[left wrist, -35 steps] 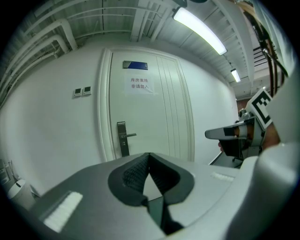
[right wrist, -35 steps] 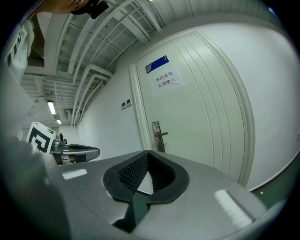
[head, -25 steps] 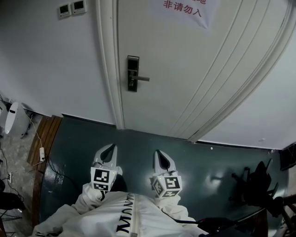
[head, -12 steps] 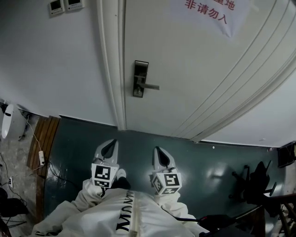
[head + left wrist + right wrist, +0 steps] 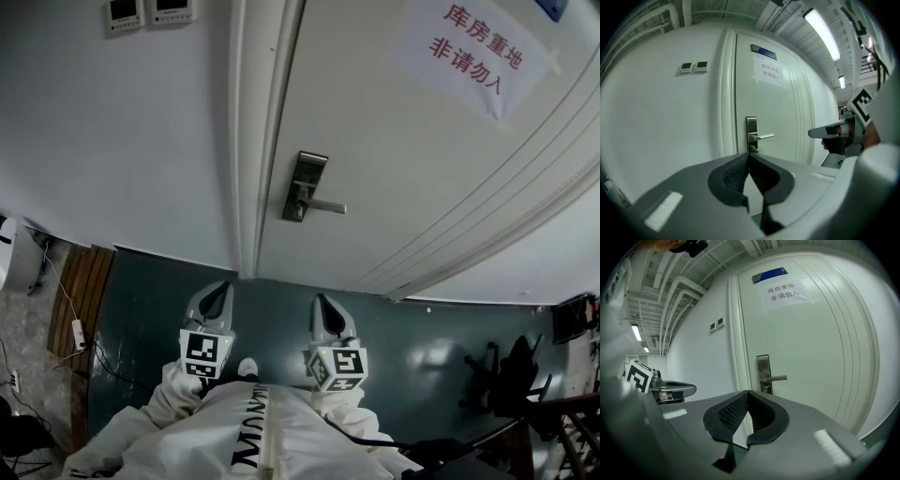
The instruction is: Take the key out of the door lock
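Note:
A silver lock plate (image 5: pixel 305 185) with a lever handle (image 5: pixel 326 205) sits on the white door (image 5: pixel 422 169). A small key (image 5: pixel 752 149) seems to stick out below the handle, also in the right gripper view (image 5: pixel 764 390); it is too small to make out in the head view. My left gripper (image 5: pixel 217 294) and right gripper (image 5: pixel 323 309) are held low near the person's chest, well short of the door. Both are shut with nothing between the jaws. In each gripper view the lock plate (image 5: pixel 751 134) (image 5: pixel 763 372) stands straight ahead, beyond the closed fingertips.
A paper sign with red characters (image 5: pixel 473 56) hangs on the door. Two wall control panels (image 5: pixel 150 11) are left of the door frame (image 5: pixel 258 141). The floor is dark green; a wooden strip and cables (image 5: pixel 80 309) lie at the left, and a dark chair (image 5: pixel 511 375) at the right.
The head view has swung so the lock now sits lower and further right in the picture and looks larger. Both grippers stay low and shut.

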Tool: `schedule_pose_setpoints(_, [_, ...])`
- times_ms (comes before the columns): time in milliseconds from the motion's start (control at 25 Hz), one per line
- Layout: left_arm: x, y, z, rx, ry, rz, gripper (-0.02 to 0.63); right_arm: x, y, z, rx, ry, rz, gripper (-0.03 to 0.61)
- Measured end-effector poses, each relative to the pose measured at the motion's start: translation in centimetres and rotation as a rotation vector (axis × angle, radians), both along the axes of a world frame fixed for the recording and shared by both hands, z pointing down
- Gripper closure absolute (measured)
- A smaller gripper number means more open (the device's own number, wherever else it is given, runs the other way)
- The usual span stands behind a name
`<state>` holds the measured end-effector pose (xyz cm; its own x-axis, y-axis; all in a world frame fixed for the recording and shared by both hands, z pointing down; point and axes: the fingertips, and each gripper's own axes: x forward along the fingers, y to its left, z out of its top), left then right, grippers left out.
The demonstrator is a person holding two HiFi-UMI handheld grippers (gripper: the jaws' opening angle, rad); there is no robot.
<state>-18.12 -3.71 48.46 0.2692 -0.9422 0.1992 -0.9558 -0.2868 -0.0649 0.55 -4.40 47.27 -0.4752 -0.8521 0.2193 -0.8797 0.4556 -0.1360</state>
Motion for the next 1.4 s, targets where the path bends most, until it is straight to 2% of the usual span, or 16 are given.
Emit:
schedule_pose_setpoints(160, [-1.1, -1.5, 0.1, -0.001, 0.014, 0.009, 0.614, -0.6, -0.9, -0.2, -0.005, 0.019, 0.019, 0.578])
schedule_pose_setpoints(600, [1.3, -3.4, 2.4, -0.052, 0.034, 0.053, 0.614, 0.6, -2.8, 1.3, -0.045, 0.031, 0.042, 0.578])
schedule_pose_setpoints(1080, [3.5, -11.1, 1.5, -0.040, -0.007, 0.021, 0.614, 2.2, -11.5, 0.7, -0.008, -0.005, -0.007, 0.578])
schedule_pose_setpoints(1400, [5.1, -15.8, 0.5, -0.029, -0.039, -0.032, 0.614, 3.6, -17.1, -0.1, 0.026, -0.036, -0.060, 0.577])
